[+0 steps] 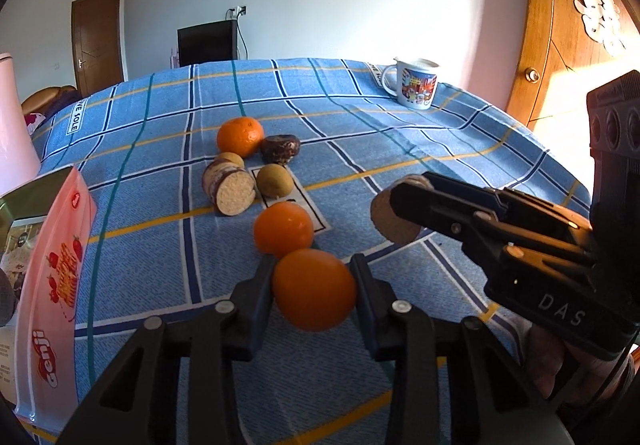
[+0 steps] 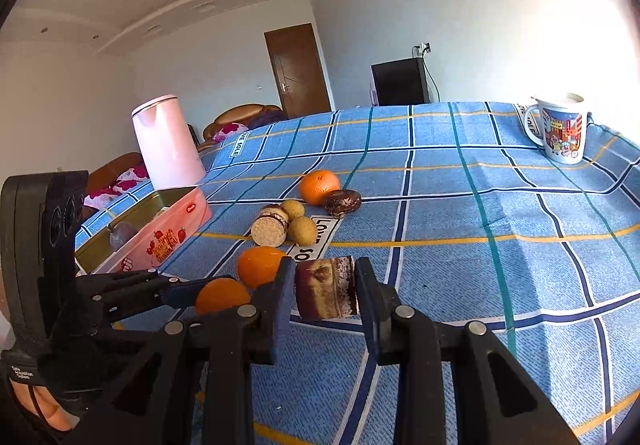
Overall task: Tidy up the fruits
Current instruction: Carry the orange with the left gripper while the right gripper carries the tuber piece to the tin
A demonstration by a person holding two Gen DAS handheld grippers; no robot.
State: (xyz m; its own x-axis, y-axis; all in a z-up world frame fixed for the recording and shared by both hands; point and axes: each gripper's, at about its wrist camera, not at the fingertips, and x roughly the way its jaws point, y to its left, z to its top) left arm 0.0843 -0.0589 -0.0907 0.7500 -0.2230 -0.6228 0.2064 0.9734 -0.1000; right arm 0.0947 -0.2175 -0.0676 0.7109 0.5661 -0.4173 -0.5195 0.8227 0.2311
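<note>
My left gripper (image 1: 314, 291) is shut on an orange (image 1: 314, 290), also seen from the right wrist view (image 2: 222, 295). My right gripper (image 2: 325, 291) is shut on a brown cut root piece (image 2: 326, 292), whose pale cut face shows in the left wrist view (image 1: 394, 219). On the blue checked cloth (image 1: 400, 149) lie a second orange (image 1: 283, 229), a far orange (image 1: 240, 136), two small tan fruits (image 1: 274, 180), another cut root piece (image 1: 228, 185) and a dark brown fruit (image 1: 281, 148).
An open pink biscuit tin (image 2: 148, 237) stands at the left, with a pink kettle (image 2: 166, 143) behind it. A printed mug (image 2: 560, 133) stands at the far right. A wooden headboard (image 1: 560, 45) rises on the right.
</note>
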